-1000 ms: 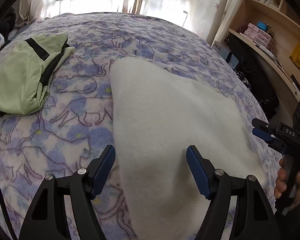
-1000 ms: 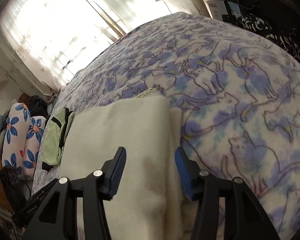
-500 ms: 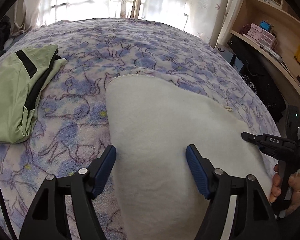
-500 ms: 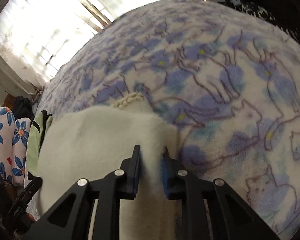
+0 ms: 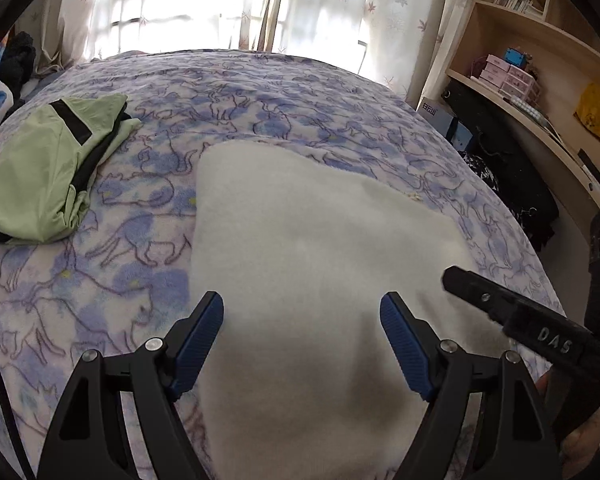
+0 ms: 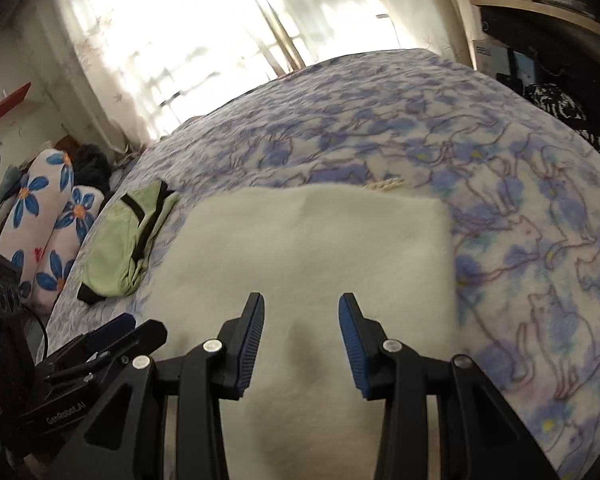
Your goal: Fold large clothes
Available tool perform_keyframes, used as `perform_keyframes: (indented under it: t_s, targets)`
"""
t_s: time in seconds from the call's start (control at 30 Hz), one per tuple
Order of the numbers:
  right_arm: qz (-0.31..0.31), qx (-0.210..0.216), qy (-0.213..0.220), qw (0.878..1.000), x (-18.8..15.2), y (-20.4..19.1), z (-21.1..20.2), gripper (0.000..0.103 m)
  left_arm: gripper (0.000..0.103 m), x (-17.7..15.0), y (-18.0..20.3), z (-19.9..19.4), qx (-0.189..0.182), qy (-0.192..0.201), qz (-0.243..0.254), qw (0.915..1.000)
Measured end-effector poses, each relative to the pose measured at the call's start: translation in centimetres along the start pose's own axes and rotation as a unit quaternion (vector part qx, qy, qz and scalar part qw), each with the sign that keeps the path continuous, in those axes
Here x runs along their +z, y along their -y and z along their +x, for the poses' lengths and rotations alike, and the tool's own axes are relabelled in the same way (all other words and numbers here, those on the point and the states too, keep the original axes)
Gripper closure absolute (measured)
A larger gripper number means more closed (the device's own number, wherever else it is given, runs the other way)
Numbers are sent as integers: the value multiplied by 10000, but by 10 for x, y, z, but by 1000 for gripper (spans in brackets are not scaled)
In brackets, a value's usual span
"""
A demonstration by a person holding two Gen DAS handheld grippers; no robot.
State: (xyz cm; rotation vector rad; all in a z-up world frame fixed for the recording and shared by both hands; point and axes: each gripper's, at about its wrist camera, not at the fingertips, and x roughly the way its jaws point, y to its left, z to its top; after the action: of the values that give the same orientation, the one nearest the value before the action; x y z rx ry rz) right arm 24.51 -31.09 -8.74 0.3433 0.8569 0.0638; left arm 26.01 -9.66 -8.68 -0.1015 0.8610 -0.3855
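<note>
A cream fleece garment [image 5: 300, 240] lies folded flat on the bed, also seen in the right wrist view [image 6: 312, 248]. My left gripper [image 5: 302, 332] is open and empty, just above the garment's near part. My right gripper [image 6: 302, 332] is open and empty, over the garment's near middle. The right gripper also shows at the right of the left wrist view [image 5: 512, 316], and the left gripper at the lower left of the right wrist view [image 6: 100, 344]. A knitted trim [image 6: 384, 185] peeks out at the garment's far edge.
The bed has a purple cat-print blanket [image 5: 260, 92]. A folded green garment with black trim [image 5: 44, 176] lies at the left. Flowered pillows [image 6: 40, 232] lie beyond it. A wooden shelf unit [image 5: 540, 60] and dark bags [image 5: 512, 184] stand right of the bed. Curtained windows are behind.
My right gripper was shut on the garment's edge half a second ago; it has let go, opened and pulled back. The left gripper stayed open and drew back slightly.
</note>
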Motion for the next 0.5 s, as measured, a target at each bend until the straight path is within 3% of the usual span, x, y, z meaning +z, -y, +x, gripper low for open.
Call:
perform_keyframes:
  t_s: [0.07, 0.1, 0.13, 0.17, 0.3, 0.43, 0.5]
  targets:
    - [-136, -276, -162, 9994, -13, 5, 11, 70, 24, -10, 3, 3, 321, 51, 245, 9992]
    - [-191, -365, -151, 9990, -18, 10, 10, 80, 24, -14, 0, 8, 429, -31, 310, 9986]
    - [-218, -459, -126, 9986, -20, 20, 7, 98, 24, -17, -5, 12, 413, -89, 270, 9987]
    - [-144, -497, -86, 9986, -23, 29, 1, 103, 23, -19, -11, 13, 316, -105, 176, 9993]
    - [226, -274, 64, 9993, -33, 62, -22, 103, 23, -22, -28, 13, -39, -248, -230, 9994]
    - [43, -847, 222, 9962, -37, 60, -41, 103, 23, -26, -26, 9, 65, -218, -199, 9995]
    - [189, -741, 192, 9969, -40, 65, -46, 103, 23, -28, -25, 6, 94, -252, -222, 9994]
